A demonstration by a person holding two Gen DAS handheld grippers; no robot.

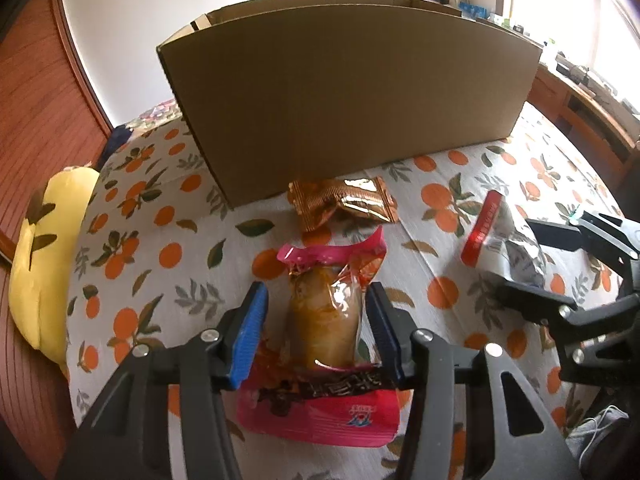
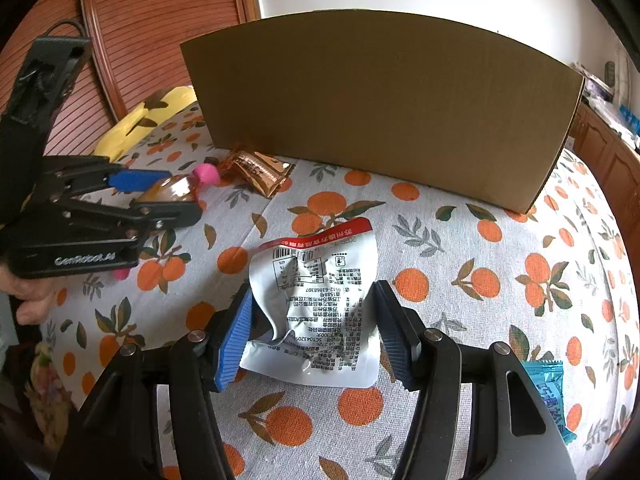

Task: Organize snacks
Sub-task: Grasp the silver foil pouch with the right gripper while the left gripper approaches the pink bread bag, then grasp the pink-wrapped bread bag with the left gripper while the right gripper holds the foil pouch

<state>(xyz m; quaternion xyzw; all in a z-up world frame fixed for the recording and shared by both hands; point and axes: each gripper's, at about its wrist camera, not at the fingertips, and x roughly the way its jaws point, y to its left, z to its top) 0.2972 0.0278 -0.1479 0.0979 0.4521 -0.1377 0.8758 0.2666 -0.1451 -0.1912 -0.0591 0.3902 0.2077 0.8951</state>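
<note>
A pink-edged clear snack pack (image 1: 324, 320) with a brown piece inside lies on the orange-print bedspread (image 1: 160, 240). My left gripper (image 1: 316, 300) straddles it with its jaws open; a gap shows beside the left blue pad (image 1: 250, 332). From the right wrist view, the left gripper (image 2: 176, 194) sits at the left around the same pack (image 2: 172, 190). My right gripper (image 2: 314, 296) is shut on a crumpled white packet with a red top strip (image 2: 320, 280); both pads touch its sides. In the left wrist view that packet (image 1: 500, 240) sits between the right gripper's (image 1: 516, 252) fingers.
A tall open cardboard box (image 1: 352, 112) (image 2: 380, 112) stands behind the snacks. A gold foil packet (image 1: 348, 204) (image 2: 260, 172) lies at its foot. A blue packet (image 2: 548, 392) lies at the near right. A yellow pillow (image 1: 40, 272) and wooden panelling (image 1: 36, 120) border the left. A hand (image 2: 32, 300) holds the left gripper.
</note>
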